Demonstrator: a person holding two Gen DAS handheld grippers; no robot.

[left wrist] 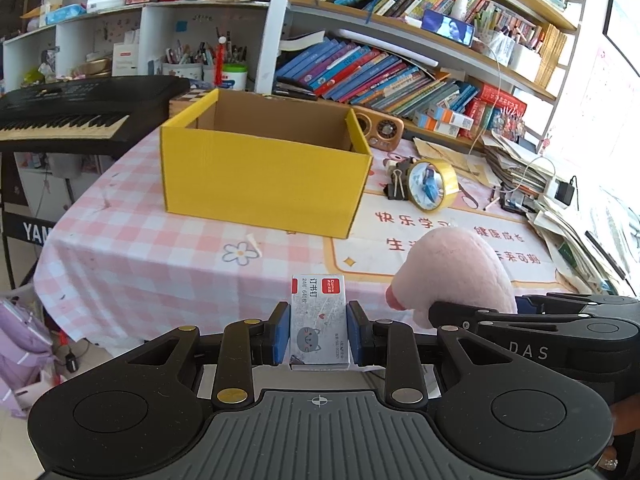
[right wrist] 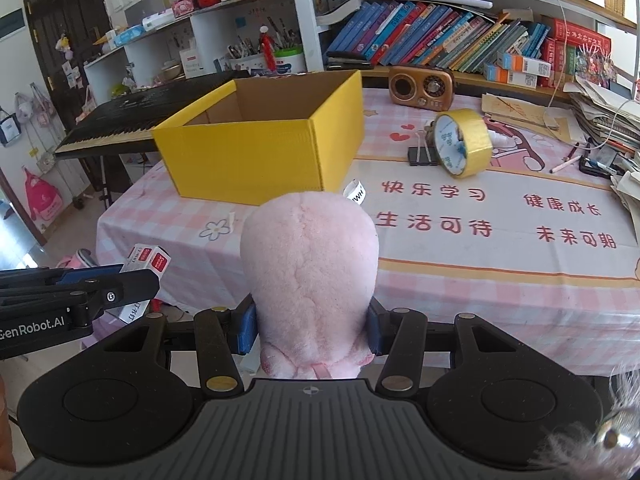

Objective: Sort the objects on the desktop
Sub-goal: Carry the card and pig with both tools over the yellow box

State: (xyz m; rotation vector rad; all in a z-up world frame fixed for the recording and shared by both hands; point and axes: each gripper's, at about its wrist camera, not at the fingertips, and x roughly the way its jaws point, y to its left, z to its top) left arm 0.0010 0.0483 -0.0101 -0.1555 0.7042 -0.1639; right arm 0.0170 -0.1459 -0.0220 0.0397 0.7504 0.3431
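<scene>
My left gripper (left wrist: 319, 334) is shut on a small staples box (left wrist: 319, 320) with a red label, held near the table's front edge. My right gripper (right wrist: 312, 326) is shut on a pink plush toy (right wrist: 310, 264), held just right of the left one; the toy also shows in the left wrist view (left wrist: 456, 276). The left gripper and staples box show at the left of the right wrist view (right wrist: 146, 264). An open yellow cardboard box (left wrist: 260, 172) stands on the pink checked tablecloth (left wrist: 140, 256) ahead; its visible inside looks empty.
A yellow tape roll (left wrist: 434, 184) and black binder clips (left wrist: 396, 184) lie right of the box. A wooden radio (right wrist: 422, 86) stands behind. Piled papers (left wrist: 560, 216) crowd the right edge. A keyboard piano (left wrist: 72, 112) stands left. Bookshelves (left wrist: 400, 72) stand behind.
</scene>
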